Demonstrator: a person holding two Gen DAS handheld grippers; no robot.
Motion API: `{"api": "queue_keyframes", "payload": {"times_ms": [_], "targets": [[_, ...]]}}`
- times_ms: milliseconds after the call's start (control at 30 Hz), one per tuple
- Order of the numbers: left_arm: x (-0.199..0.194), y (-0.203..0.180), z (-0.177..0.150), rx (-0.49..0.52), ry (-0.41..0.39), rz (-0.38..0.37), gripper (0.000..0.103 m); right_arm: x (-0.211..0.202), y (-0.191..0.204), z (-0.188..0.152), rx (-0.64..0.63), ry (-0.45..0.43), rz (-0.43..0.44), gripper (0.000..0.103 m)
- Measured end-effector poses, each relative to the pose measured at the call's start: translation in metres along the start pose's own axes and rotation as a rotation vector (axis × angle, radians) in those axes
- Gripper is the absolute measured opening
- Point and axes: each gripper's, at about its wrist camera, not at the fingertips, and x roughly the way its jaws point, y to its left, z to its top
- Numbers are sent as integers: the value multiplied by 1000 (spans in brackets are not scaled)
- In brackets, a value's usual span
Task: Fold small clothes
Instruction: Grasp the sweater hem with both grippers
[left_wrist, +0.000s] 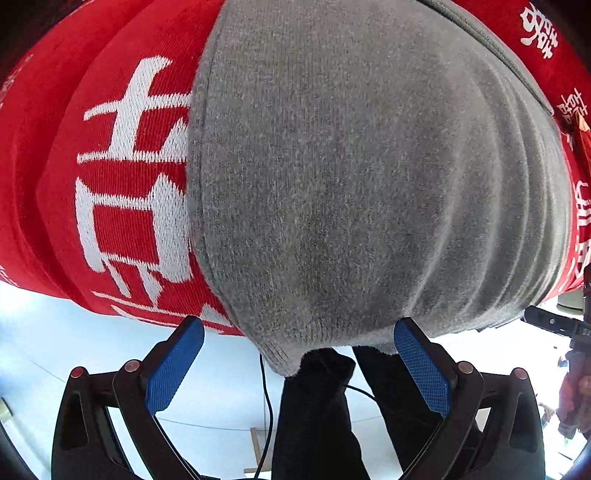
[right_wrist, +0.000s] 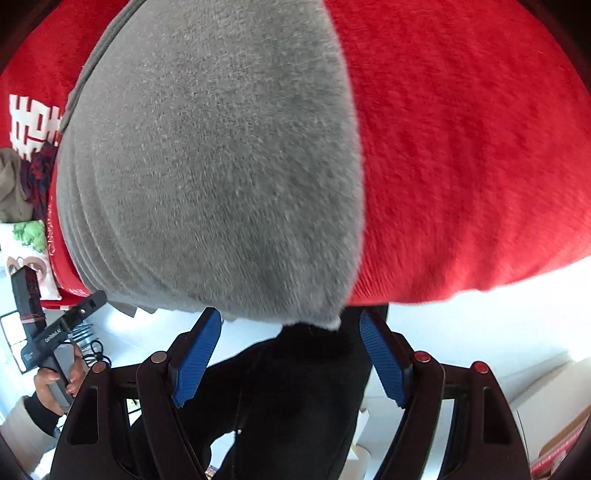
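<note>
A folded grey knit garment (left_wrist: 351, 184) lies on a red cloth with white characters (left_wrist: 122, 177) and fills most of the left wrist view. Its near corner hangs over the edge between the blue pads of my left gripper (left_wrist: 299, 339), which is open and holds nothing. In the right wrist view the same grey garment (right_wrist: 214, 177) lies on the red cloth (right_wrist: 461, 147). Its near edge sits just ahead of my right gripper (right_wrist: 290, 325), which is open and empty. The left gripper's body (right_wrist: 55, 332) shows at the left there.
A pile of other clothes (right_wrist: 22, 184) and a printed pouch (right_wrist: 26, 251) lie at the left of the red cloth. The person's black trousers (left_wrist: 317, 413) are below the edge. White floor and a cable (left_wrist: 266, 398) lie beneath.
</note>
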Motion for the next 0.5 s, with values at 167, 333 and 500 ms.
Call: {"api": "queue_keyframes", "payload": {"times_ms": [167, 333, 500], "targets": [[-6, -4, 5, 34, -6, -38, 70, 6, 1, 0, 45, 22, 117, 23], [-29, -1, 2, 72, 27, -177, 10, -17, 17, -5, 56, -1, 288, 14], [-86, -4, 25, 103, -60, -309, 10, -58, 42, 10, 43, -76, 435, 14]]}}
